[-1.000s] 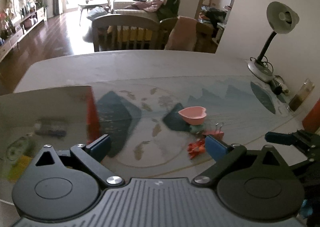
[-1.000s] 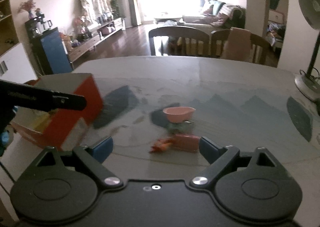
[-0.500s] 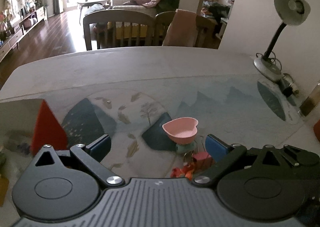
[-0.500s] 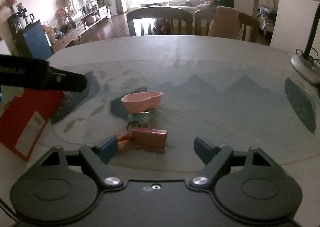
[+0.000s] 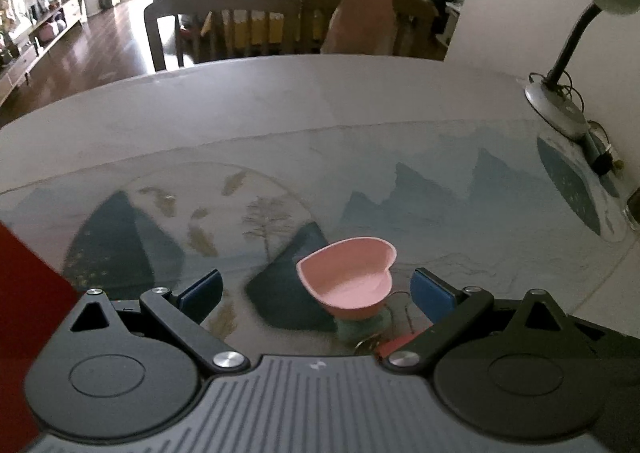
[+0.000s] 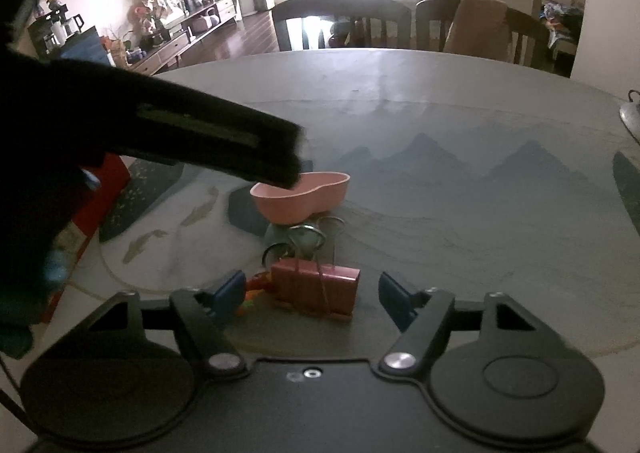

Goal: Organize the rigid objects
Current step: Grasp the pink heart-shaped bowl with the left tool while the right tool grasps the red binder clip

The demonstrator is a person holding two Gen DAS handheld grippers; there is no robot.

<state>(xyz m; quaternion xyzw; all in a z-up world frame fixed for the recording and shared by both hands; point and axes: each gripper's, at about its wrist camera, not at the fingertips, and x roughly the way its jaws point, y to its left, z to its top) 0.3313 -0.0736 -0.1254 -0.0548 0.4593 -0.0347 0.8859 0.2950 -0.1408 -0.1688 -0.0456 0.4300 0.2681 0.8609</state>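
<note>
right wrist: red binder clip (image 6: 316,287) between closing right tongs (image 6: 310,293).

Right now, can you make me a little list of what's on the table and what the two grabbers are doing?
pink heart bowl: upright, sits on a small green thing
red binder clip: lies nearer than the bowl
orange bits: beside the clip
red box: far left
left gripper: jaws open around the bowl, not touching
right gripper: jaws closing, clip between them, not gripped yet
</note>
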